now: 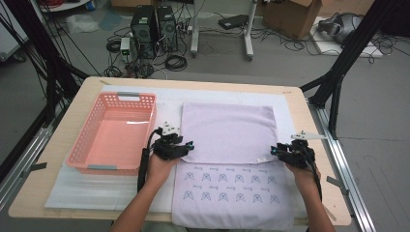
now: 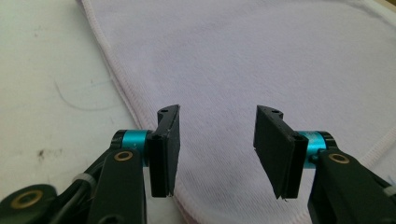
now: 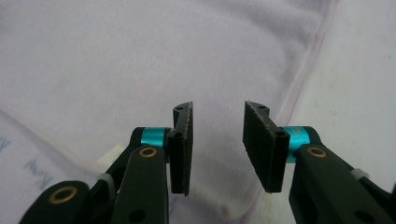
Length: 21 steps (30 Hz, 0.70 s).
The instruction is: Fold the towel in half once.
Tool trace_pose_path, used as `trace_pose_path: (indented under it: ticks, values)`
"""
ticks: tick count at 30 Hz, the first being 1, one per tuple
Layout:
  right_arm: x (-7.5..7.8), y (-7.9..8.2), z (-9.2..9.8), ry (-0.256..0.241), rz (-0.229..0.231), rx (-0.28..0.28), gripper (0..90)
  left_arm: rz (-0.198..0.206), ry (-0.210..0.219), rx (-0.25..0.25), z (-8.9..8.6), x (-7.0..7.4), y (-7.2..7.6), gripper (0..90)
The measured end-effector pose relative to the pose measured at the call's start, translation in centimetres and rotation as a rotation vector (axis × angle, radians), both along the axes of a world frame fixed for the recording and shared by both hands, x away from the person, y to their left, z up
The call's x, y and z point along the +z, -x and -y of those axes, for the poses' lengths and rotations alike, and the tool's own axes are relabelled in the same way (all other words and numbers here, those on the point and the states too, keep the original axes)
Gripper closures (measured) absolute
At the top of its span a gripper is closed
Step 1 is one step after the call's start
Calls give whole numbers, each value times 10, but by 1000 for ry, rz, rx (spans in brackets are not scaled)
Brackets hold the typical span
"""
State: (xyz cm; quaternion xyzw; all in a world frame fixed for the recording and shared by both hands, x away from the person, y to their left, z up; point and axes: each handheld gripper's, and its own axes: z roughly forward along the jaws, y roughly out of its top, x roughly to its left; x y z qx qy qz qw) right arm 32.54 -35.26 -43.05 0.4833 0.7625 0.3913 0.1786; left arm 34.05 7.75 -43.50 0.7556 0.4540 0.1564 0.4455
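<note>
Forearms reached up from the near edge over a white mat [image 1: 77, 188] on the table [image 1: 48, 145]; cables littered the floor beyond. Both grippers, left [image 1: 186, 145] and right [image 1: 274, 150], stood open, apparently empty, at the folded cloth's [image 1: 227, 130] near corners beside a pink basket [image 1: 116, 135].

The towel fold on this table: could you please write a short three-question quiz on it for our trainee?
1. True or false: both grippers have their jaws closed on the towel.
2. What stands left of the towel? A) a pink basket B) a blue bucket C) a metal tray
3. Fill in: the part of the towel nearest the person shows a blue ____.

Key
1. False: the left gripper and the right gripper are both open over the cloth.
2. A: the basket.
3. Print, or pattern.
</note>
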Motion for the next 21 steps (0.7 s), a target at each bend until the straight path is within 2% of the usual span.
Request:
trace_pose_path:
  ticks: [2,4,5,9,12,16,18,21]
  values:
    - [-3,7,2,-9,1,-3,612,12,-11,16,-2,-2,5,464]
    - [-7,13,4,-17,1,-11,603,17,-2,22,-4,-5,11,463]
    - [-8,16,4,-12,-2,-12,596,17,-16,24,-5,-6,13,455]
    - [-12,28,6,9,10,-10,573,6,-22,36,-10,-15,26,444]
    - [-13,37,7,13,17,-18,566,8,-9,33,-12,-15,32,453]
    - [-16,46,7,31,37,-10,597,-16,-2,22,-13,-16,33,555]
    - [-19,50,7,16,42,-21,614,-12,6,20,-14,-16,33,638]
    - [-19,51,4,32,51,-26,647,14,8,15,-14,-15,36,687]
